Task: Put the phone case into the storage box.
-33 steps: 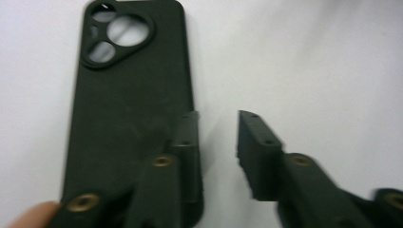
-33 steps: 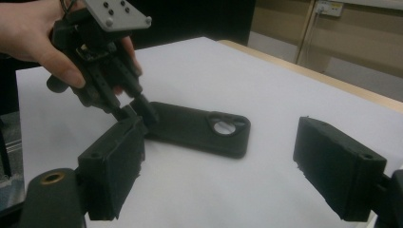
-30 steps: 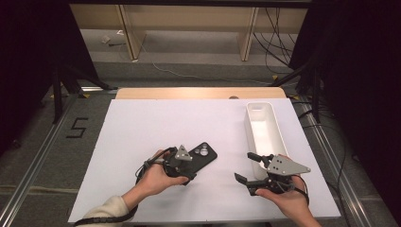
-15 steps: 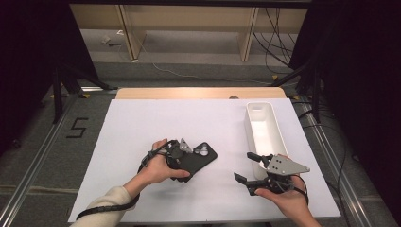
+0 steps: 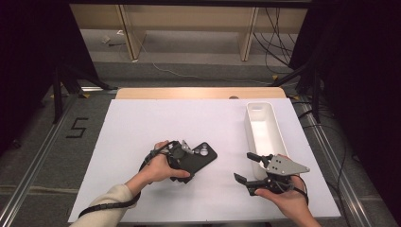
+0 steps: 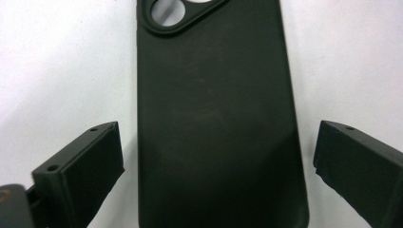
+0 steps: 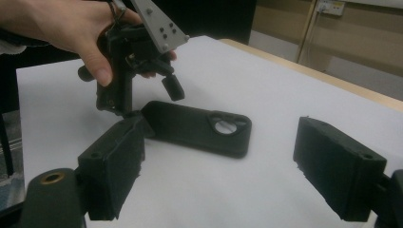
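Note:
A black phone case [image 5: 206,153] lies flat on the white table top [image 5: 142,123], camera cutout facing up. My left gripper [image 5: 185,159] stands over its near end, pointing down. In the left gripper view the case [image 6: 214,95] lies between the two jaws of the left gripper [image 6: 217,130]. Both jaws are off its edges; they have just been opening. My right gripper [image 5: 244,166] rests low at the front right, open with nothing in it. In the right gripper view the right gripper [image 7: 218,130] looks across at the case [image 7: 199,126] and the left gripper [image 7: 149,102].
A long white bin [image 5: 265,130] stands at the right of the table, just beyond the right gripper, with nothing visible inside it. A wooden strip [image 5: 198,92] runs along the table's far edge. Cables lie on the floor behind.
The left hand has shifted slightly and tipped lower over the case, and its jaws have spread apart. The case and the right gripper have stayed where they were.

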The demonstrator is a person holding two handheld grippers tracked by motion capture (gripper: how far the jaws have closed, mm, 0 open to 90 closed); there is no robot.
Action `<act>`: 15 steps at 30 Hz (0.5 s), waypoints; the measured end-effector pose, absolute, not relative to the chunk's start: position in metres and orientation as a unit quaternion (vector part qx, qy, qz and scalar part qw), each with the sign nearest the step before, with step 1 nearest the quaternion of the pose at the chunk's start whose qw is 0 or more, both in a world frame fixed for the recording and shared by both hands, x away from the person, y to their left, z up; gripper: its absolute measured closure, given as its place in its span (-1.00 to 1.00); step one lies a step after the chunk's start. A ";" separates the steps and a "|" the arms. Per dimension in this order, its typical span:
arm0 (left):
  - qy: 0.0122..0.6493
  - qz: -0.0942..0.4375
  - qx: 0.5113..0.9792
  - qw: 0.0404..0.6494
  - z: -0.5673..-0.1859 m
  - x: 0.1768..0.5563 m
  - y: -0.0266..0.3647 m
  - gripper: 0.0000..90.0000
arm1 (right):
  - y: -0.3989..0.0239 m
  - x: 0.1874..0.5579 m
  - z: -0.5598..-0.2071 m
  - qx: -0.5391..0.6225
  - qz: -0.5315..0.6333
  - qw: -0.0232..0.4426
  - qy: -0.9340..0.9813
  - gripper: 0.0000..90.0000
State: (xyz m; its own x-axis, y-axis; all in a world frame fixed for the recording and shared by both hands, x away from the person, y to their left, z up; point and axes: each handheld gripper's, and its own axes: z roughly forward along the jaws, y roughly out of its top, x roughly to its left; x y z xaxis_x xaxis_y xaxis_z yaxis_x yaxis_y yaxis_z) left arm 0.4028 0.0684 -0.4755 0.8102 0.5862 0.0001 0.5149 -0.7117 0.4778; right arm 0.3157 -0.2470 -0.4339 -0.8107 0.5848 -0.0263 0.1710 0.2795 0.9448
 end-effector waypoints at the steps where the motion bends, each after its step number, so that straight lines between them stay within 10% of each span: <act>1: 0.298 0.076 0.923 0.232 -0.475 0.403 0.069 -0.92 | -0.247 0.316 -0.434 0.243 0.549 0.188 0.778 -0.58; 15: 0.305 0.062 0.923 0.226 -0.481 0.409 0.069 -0.93 | -0.247 0.316 -0.434 0.242 0.548 0.188 0.779 -0.58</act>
State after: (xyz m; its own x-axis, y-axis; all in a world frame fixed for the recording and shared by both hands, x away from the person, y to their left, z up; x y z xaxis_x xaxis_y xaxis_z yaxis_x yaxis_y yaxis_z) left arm 0.4085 0.0687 -0.4808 0.8068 0.5904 -0.0231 0.5345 -0.7126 0.4545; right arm 0.3157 -0.2468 -0.4342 -0.8127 0.5820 -0.0272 0.1710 0.2829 0.9438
